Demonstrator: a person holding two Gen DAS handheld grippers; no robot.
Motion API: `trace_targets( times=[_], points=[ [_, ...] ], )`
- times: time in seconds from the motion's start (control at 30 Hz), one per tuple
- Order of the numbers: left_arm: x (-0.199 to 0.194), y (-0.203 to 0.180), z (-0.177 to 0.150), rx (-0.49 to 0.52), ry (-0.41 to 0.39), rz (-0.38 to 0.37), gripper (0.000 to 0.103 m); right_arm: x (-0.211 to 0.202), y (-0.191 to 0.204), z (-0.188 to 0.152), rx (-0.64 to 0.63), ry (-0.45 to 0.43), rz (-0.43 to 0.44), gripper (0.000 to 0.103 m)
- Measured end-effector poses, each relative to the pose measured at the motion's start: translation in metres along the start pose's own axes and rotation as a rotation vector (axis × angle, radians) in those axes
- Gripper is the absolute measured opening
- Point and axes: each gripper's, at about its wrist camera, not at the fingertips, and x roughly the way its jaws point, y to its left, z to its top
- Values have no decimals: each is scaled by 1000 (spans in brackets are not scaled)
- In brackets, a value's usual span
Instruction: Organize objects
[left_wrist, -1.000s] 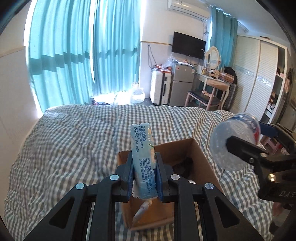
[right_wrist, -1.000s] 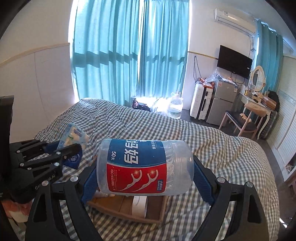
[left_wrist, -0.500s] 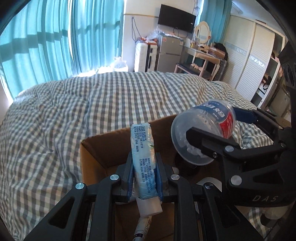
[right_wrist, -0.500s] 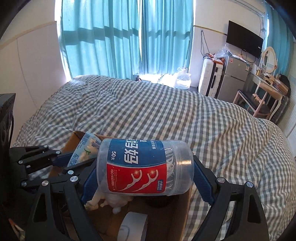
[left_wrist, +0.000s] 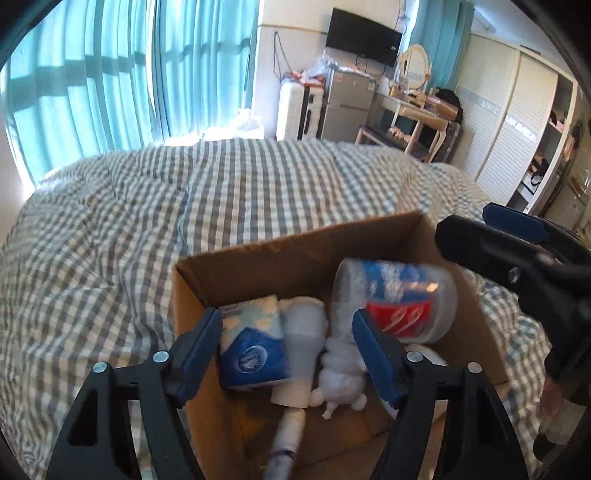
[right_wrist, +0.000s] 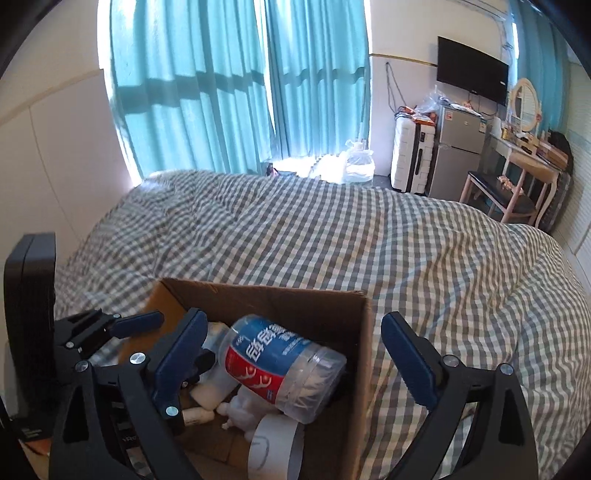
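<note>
Cardboard box (left_wrist: 295, 254): open-topped, sits on the bed near the cameras; both grippers hang over it.
Floss-pick jar (right_wrist: 284, 367): clear plastic, lying tilted on its side inside the box toward its right half, on top of other items.
Jar label: blue band over red band with white Chinese characters, blurred; white floss-pick drawings on the red.
Tissue packet (left_wrist: 253, 349): blue and white with a round logo, lying in the left part of the box, just beside a white tube (left_wrist: 301, 350).
Other contents: a white lumpy item (left_wrist: 341, 373) between tube and jar; a white roll (right_wrist: 275, 443) at the near edge; a small tube (left_wrist: 288, 439) near the bottom.
Left gripper (left_wrist: 286, 356): jaws opening, wide apart above the packet and tube; pads touch nothing.
Right gripper (right_wrist: 291, 360): jaws opening, spread wide either side of the jar, which lies free in the box below them.
In the way: each gripper's fingers crowd the box opening from its own side.
Surface: bed with grey-and-white checked cover (right_wrist: 369, 236).
Room: teal curtains (right_wrist: 229, 85) at a bright window, wall television (right_wrist: 472, 75), white suitcase (right_wrist: 410, 158) beside a small grey fridge (right_wrist: 458, 151), dressing table with oval mirror (right_wrist: 526, 101), white louvred wardrobe (left_wrist: 513, 122) at right.
</note>
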Motion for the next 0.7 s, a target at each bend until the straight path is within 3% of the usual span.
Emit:
trace_targets(
  times=[0.3, 0.7],
  points=[
    [-104, -25, 17, 31, -219, 105, 100, -113, 9, 20, 9, -171, -55, 101],
    [-219, -46, -4, 47, -450, 178, 103, -236, 22, -13, -28, -354, -121, 102]
  ],
)
